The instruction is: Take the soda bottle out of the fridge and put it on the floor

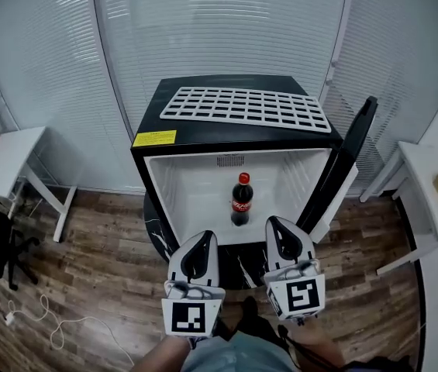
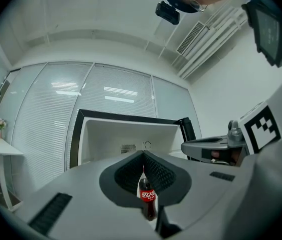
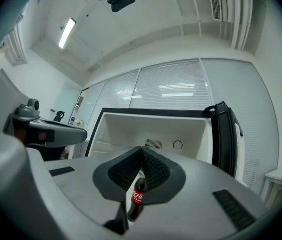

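**Object.** The dark cola bottle of clear plastic with a red cap and red label (image 1: pixel 240 200) stands upright on the white floor of the black compact fridge (image 1: pixel 147 134), roughly central and clear of the walls. The fridge door (image 1: pixel 354 149) is swung open to the right.

**Handling.** The liquid appears to reach the neck, so expect moderate weight carried low. The plastic wall is smooth and gives under pressure, and a chilled bottle may be damp and slippery. Take hold across the straight body at or just below the label; the tapered neck offers less contact and lets the bottle swing.

**Grippers.** The left gripper (image 1: pixel 201 239) and the right gripper (image 1: pixel 279 225) hover side by side in front of the opening, apart from the bottle. Each gripper view shows the ribbed pads pressed together at the tips with nothing pinched – the bottle shows only in the distance beyond them. The jaws must spread before any grasp.

**Surface and room.** The destination is a wood-plank floor (image 1: pixel 102 262), flat and hard – set the base down level. A white cable (image 1: pixel 32 316) lies on it at the left, near a white desk (image 1: pixel 5 157). White slatted blinds (image 1: pixel 48 53) line the walls behind. A white wire rack (image 1: pixel 246 107) rests on the fridge top.
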Demonstrator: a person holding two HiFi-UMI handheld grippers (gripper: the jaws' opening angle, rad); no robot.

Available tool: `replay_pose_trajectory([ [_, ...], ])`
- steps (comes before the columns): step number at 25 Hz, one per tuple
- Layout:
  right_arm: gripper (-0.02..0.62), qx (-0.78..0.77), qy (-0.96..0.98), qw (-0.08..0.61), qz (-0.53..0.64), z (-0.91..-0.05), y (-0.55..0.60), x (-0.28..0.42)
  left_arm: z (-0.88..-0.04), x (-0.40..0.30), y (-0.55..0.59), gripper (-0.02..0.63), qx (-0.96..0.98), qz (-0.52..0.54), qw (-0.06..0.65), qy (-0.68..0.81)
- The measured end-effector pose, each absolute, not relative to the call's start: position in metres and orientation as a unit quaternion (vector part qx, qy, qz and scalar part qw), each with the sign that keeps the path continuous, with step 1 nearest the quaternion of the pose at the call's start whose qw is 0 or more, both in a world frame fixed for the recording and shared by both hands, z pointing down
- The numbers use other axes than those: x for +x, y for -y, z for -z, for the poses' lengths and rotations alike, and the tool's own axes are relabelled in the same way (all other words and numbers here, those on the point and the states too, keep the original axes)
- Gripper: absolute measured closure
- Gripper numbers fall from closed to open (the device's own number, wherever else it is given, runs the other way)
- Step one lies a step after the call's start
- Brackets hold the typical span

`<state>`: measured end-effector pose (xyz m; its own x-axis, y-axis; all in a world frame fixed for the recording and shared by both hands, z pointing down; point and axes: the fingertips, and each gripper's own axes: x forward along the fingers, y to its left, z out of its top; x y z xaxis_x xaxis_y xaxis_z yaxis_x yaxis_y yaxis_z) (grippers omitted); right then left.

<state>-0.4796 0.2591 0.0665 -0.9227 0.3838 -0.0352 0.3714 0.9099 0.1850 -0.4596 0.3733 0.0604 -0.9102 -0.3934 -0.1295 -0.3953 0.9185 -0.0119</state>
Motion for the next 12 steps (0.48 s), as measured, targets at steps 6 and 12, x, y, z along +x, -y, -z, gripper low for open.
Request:
replay_pose_trajectory([
  [6,0.581,0.204,-0.975,0.033,-0.081,-0.073,-0.255,-0.503,-0.068,-0.481,-0.364,0.589,-0.199,0.007,0.053,-0.979],
  [12,0.580,0.222,-0.972,0.033,-0.073,-0.079,-0.253,-0.541,-0.075,-0.515,-0.357,0.589,-0.187,0.014,0.040,-0.981],
])
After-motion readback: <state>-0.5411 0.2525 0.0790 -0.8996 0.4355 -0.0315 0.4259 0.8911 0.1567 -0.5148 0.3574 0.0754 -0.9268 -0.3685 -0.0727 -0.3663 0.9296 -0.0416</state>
